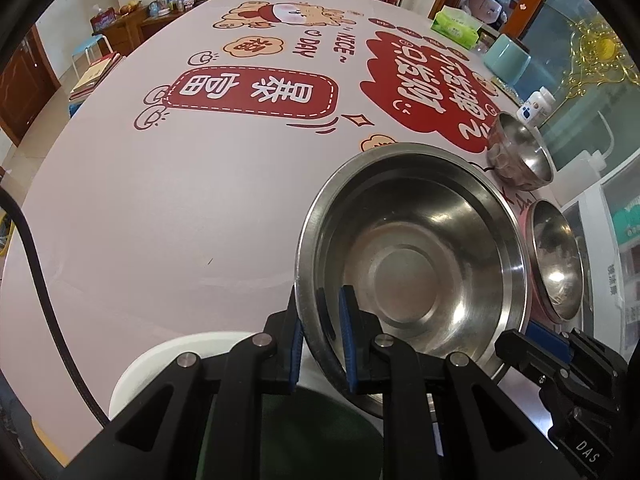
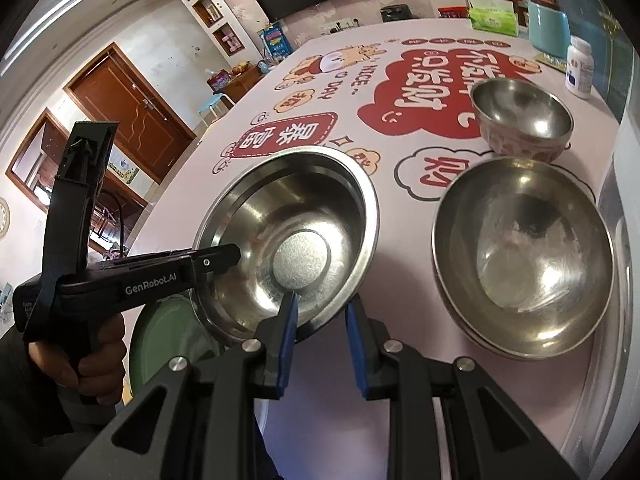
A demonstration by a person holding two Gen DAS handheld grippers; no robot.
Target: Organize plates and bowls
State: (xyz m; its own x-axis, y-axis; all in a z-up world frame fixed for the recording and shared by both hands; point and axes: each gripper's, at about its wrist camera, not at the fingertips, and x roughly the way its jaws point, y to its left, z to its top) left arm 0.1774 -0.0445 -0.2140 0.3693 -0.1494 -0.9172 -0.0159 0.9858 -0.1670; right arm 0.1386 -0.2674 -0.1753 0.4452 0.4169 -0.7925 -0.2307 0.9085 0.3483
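A wide steel dish [image 1: 412, 264] hangs tilted just above the pink printed tablecloth [image 1: 168, 208]. My left gripper [image 1: 322, 340] is shut on its near rim, one blue pad inside and one outside. My right gripper [image 2: 322, 320] is shut on the rim of the same steel dish [image 2: 288, 236], while the left gripper's fingers [image 2: 220, 258] reach over its left edge. Under the dish lie a white plate [image 1: 168, 360] and a green plate [image 2: 168, 340]. Stacked steel bowls [image 2: 520, 256] and a small steel bowl [image 2: 520, 116] stand to the right.
A white pill bottle [image 2: 580, 68], a teal container [image 2: 548, 28] and a green tissue box [image 2: 492, 16] stand along the table's far right. A black cable [image 1: 44, 280] hangs at the left edge. A hand [image 2: 96, 360] holds the left gripper's handle.
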